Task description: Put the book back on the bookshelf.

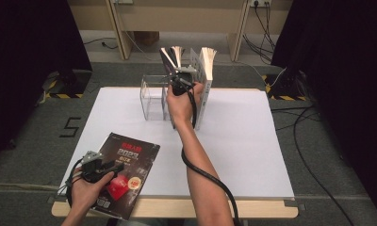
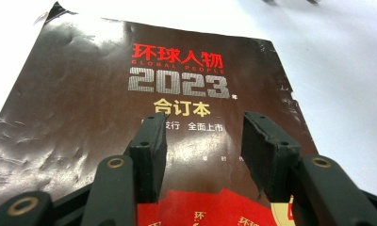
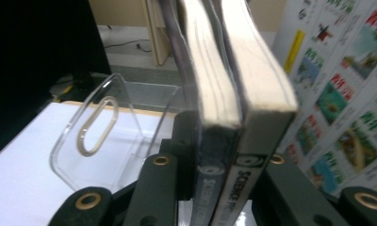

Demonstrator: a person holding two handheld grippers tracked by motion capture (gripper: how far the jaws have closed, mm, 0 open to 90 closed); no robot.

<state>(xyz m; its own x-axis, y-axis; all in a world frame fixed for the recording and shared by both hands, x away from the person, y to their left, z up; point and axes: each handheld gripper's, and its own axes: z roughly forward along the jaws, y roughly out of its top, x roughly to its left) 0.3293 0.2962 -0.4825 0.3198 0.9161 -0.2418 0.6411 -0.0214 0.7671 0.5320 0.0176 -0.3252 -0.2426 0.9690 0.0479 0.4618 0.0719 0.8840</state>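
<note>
My right gripper is up at the far middle of the table, about twelve o'clock from where I sit, and its jaws are clamped on two upright books held side by side, spines toward me. In the right gripper view the left book has a dark spine and the right book a paler one with "SCIENCE" printed down it; a black jaw presses against each outer cover. A third book, with a cover of small colourful pictures, stands just beside the pair at their three o'clock. The clear plastic stand sits on the white tabletop at the nine o'clock side of the books, very near them; its side wall with the long oval cutout shows to the left of my jaws. I cannot tell whether the held books touch the stand.

My left gripper is at the near left corner, around seven o'clock, resting low over a dark magazine that lies flat on the table, well apart from the stand. Its jaws stand apart with nothing between them, the tips hovering above the cover just below the silver "2023" and the yellow characters. The cover is creased and shiny, with a red patch at its lower part. My left hand wraps the gripper body from below.
</note>
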